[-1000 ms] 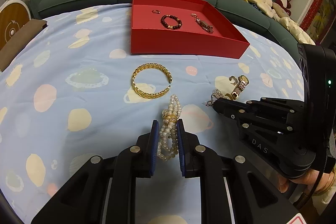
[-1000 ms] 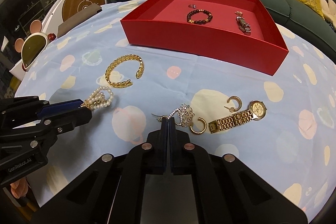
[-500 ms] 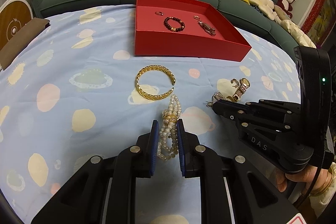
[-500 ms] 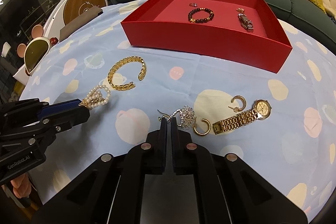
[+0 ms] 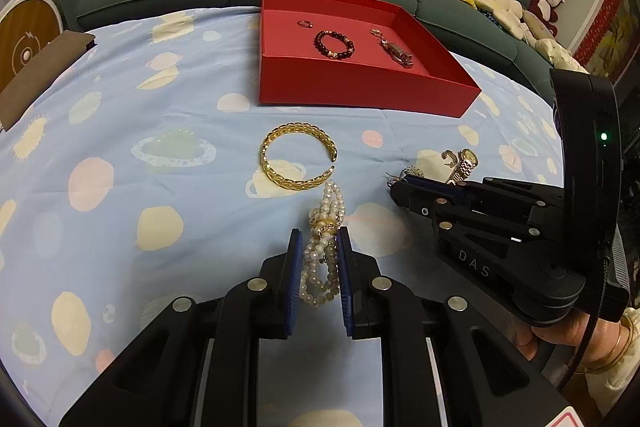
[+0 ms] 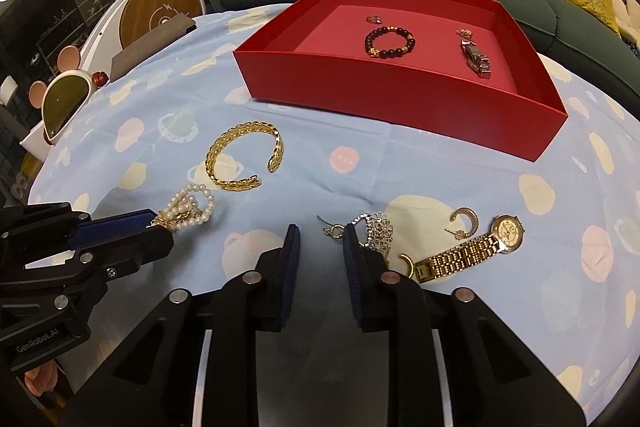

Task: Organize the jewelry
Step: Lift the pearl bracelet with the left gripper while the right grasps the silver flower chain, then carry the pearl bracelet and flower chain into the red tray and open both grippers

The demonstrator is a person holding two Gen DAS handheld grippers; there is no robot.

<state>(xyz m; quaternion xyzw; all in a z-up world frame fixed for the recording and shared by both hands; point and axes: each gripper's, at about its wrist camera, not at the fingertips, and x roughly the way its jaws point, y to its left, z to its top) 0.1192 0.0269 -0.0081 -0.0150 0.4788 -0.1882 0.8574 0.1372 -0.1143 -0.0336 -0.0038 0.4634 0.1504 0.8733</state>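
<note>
1. The left gripper has its jaws narrowly apart around the pearl bracelet, which lies on the blue spotted cloth near the camera. The pads look to be touching the strands on both sides, though I cannot tell how firmly they press.
2. The pearl bracelet is, in my judgement, light, limp and multi-stranded. It will sag and swing when lifted, so the best hold is near the gold clasp, where the strands are bound together.
3. The right gripper stands open with a wide gap and holds nothing. A silver filigree earring lies just at its right pad, with its hook between the pads.
4. That earring looks tiny, thin and easily bent. A pinch across the flat filigree disc seems safer than one on the wire hook.
5. The gold cuff bangle is probably stiff and smooth, and best gripped across its band. The gold watch has a flexible link strap that would drape.
6. Count on the cloth: one pearl bracelet, one cuff, one watch, one silver earring and two gold hoop earrings.
7. Count in the red tray at the far side: one dark bead bracelet, one small ring and one silver clasp piece.
</note>
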